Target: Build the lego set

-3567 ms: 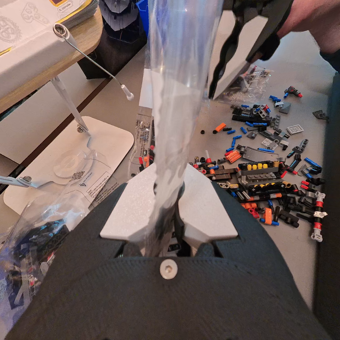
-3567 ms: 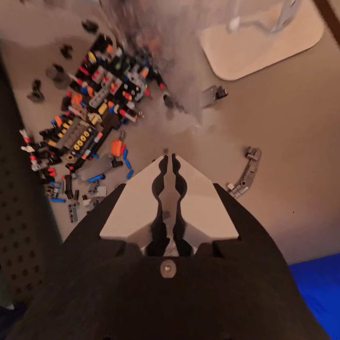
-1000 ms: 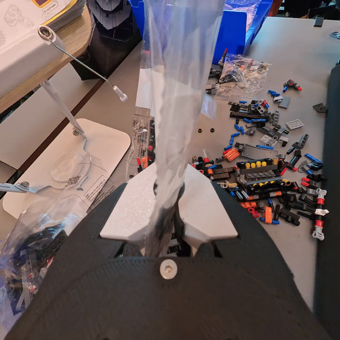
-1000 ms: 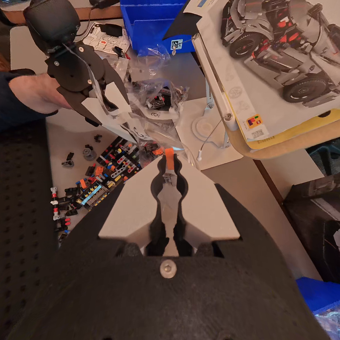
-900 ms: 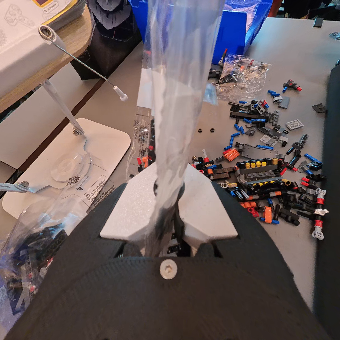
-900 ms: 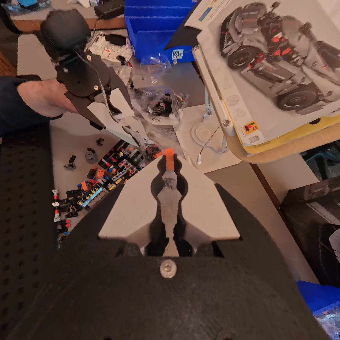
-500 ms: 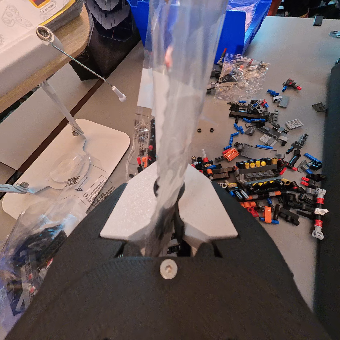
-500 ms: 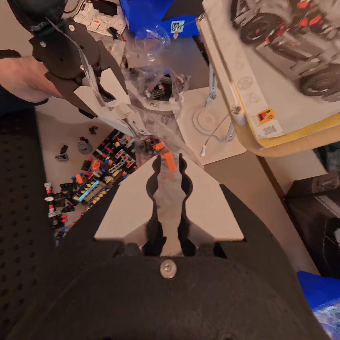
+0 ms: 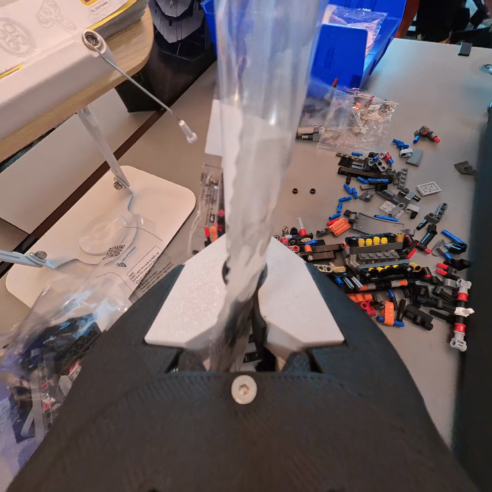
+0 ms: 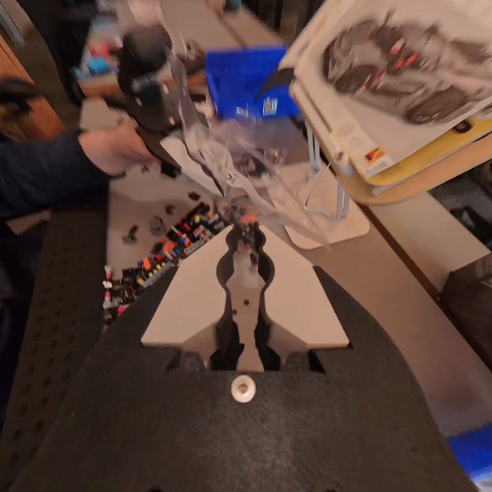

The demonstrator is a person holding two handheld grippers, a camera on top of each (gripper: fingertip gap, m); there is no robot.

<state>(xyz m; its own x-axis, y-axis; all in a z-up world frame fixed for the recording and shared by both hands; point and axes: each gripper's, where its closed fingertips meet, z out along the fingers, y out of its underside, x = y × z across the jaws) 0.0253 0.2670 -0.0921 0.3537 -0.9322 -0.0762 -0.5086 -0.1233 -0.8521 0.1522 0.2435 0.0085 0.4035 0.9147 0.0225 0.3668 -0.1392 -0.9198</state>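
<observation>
Both tongs sit at the bottom centre of their own frames. My left gripper (image 9: 246, 255) is clamped on a clear plastic bag (image 9: 255, 133) that stretches up to the top edge; my right gripper (image 10: 245, 231) has its jaws apart with a narrow gap, tips just below that bag's lower end, and blur keeps me from telling whether they touch it. In the right wrist view I see the left gripper again at upper left, a hand (image 10: 114, 149) around it.

I count two more bags: one with dark parts (image 9: 45, 354) at lower left, one small sealed bag (image 9: 354, 119) at upper right. Loose lego pieces (image 9: 386, 253) lie scattered at right of the frame, too many to count, black, blue, orange, red and grey.

Everything rests on a grey table (image 9: 436, 87). One white stand base (image 9: 149, 197) sits at left, holding one instruction booklet (image 10: 394, 77). One blue bin (image 9: 346, 50) stands at the top.
</observation>
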